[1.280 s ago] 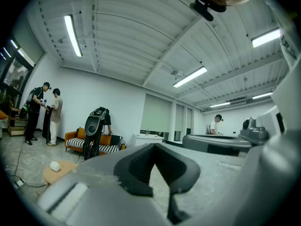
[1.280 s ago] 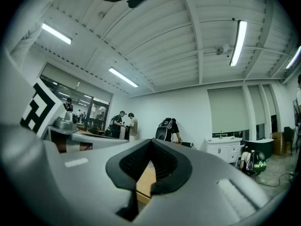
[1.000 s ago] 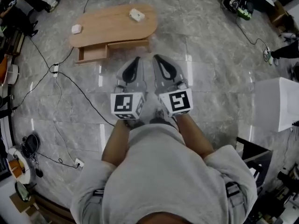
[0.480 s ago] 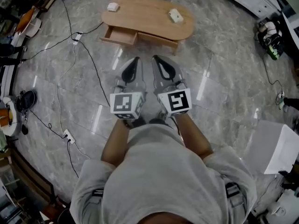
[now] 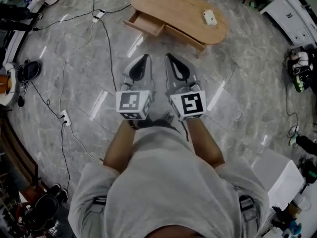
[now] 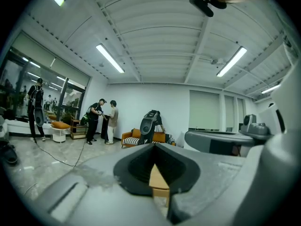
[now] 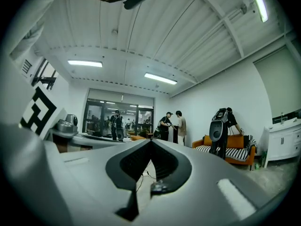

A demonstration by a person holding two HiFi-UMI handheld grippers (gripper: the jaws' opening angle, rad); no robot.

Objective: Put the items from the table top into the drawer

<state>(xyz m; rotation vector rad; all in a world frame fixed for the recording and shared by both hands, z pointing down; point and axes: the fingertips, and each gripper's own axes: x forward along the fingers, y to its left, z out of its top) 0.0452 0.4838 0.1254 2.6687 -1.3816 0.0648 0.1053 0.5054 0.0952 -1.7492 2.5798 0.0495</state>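
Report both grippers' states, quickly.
Left gripper: closed, holding nothing.
Right gripper: closed, holding nothing.

A: How are the grippers posed?
B: Left gripper [image 5: 144,59] and right gripper [image 5: 169,59] sit side by side at frame centre, jaws closed and empty, tips toward the top edge.
A: And the forearms [image 5: 119,144]?
B: Bare, below them.

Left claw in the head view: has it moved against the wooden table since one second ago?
Yes. The left claw swung left against the table: the open drawer was up-left of its tip and now lies straight ahead.
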